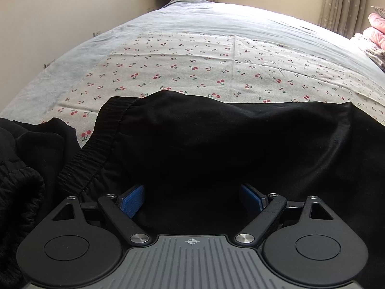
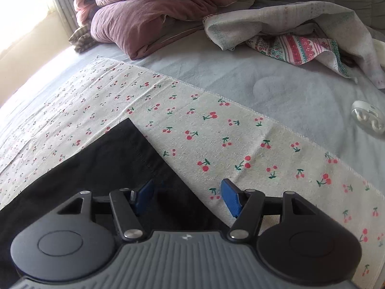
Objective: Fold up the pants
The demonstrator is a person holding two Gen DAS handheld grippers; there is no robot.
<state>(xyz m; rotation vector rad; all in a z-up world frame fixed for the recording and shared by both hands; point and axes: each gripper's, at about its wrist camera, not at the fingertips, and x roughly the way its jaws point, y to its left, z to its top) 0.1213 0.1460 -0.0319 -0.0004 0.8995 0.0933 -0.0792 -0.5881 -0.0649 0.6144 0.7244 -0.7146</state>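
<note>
Black pants [image 1: 216,144] fill the foreground of the left wrist view, spread across a cherry-print cloth [image 1: 192,67] on the bed [image 1: 72,55], the ribbed waistband [image 1: 96,144] at the left and the hem corner [image 2: 125,130] showing in the right wrist view. Spread wide, the left gripper [image 1: 192,200] has dark fabric lying between its blue pads [image 1: 133,200] without pinching it; the right gripper [image 2: 187,197] is also apart, straddling the leg's edge where black meets cherry print. To fold cleanly, I judge each gripper should close on both layers right at the edge, then lift together so the cloth underneath is not dragged along. Another bunched black garment [image 1: 21,168] crowds the left side near the waistband and could get caught up. Further off sit a pink quilt [image 2: 144,24], a crumpled towel [image 2: 300,36] and a small clear case [image 2: 368,115], all well apart from the pants.
</note>
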